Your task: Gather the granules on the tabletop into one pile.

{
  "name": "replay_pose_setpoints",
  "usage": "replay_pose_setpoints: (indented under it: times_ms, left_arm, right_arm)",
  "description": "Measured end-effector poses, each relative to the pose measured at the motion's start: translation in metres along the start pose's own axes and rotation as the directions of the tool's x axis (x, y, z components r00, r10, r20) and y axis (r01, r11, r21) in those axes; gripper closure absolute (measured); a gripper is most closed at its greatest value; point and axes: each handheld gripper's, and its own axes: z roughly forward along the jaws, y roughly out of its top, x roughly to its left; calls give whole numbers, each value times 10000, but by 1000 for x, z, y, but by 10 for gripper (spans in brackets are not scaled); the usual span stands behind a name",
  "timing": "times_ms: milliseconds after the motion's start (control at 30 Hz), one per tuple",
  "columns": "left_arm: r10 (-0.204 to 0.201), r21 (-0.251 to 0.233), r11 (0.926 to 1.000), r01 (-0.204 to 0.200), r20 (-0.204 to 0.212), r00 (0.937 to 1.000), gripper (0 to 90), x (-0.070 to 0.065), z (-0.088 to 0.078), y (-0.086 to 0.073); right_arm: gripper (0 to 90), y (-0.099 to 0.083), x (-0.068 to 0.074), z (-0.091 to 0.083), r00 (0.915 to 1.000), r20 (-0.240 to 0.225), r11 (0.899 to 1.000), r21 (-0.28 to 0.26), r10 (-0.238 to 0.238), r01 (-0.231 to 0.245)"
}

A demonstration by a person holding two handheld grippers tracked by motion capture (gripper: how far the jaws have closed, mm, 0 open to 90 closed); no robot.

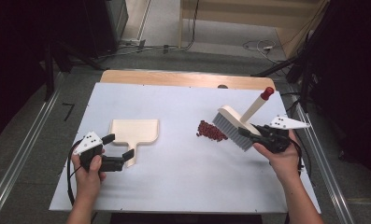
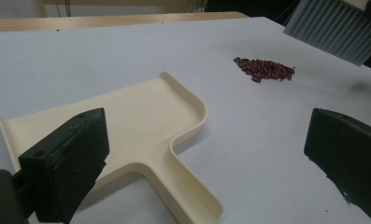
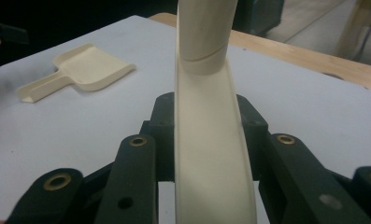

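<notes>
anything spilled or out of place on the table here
Yes: a small heap of dark red beans lies loose on the white table, in no container. The brush, clamped in the right gripper, hangs just beside it; the dustpan lies flat and empty near the open left gripper.

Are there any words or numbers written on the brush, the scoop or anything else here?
None can be read: no words, numbers or labels.
The dustpan is plain cream.
The brush is plain cream with a red handle tip.
The grey plates on the left gripper and right gripper carry small dark dots, not letters.
</notes>
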Motion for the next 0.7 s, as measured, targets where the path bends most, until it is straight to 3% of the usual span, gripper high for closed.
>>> replay_pose_setpoints:
  times_ms: [200, 433, 700]
  left_arm:
    - [16, -119, 9999, -17, -36, 10000, 5, 0, -2, 1]
    - [71, -229, 9997, -74, -101, 9999, 4, -1, -7, 2]
    - [-39, -422, 9991, 26, -304, 9995, 4, 3, -14, 1]
  right_arm:
    - [656, -16, -8, -27, 9922, 962, 9967, -241, 791, -771]
    - [656, -33, -15, -48, 9701, 1844, 9873, -432, 1581, -1527]
    - [656, -55, -15, -66, 9461, 2229, 9720, -523, 2349, -2291]
